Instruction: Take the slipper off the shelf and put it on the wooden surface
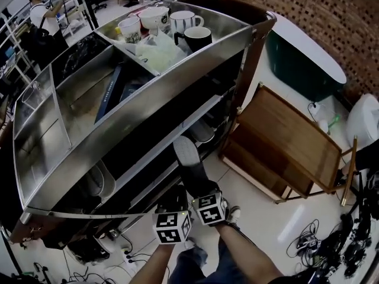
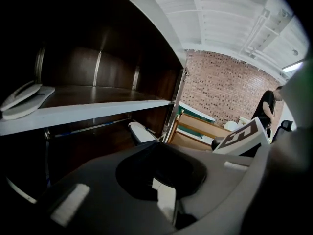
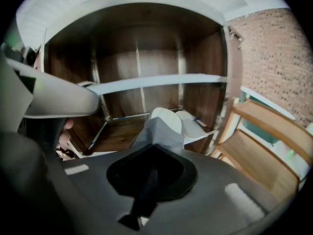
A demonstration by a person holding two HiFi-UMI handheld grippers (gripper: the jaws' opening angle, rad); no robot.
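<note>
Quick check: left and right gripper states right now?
Left gripper: cannot tell whether its jaws are open or shut.
Right gripper: shut on the slipper.

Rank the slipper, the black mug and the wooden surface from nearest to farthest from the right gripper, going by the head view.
1. Slipper: held in the right gripper's jaws.
2. Wooden surface: low, at the right.
3. Black mug: on the cart's top, far end.
</note>
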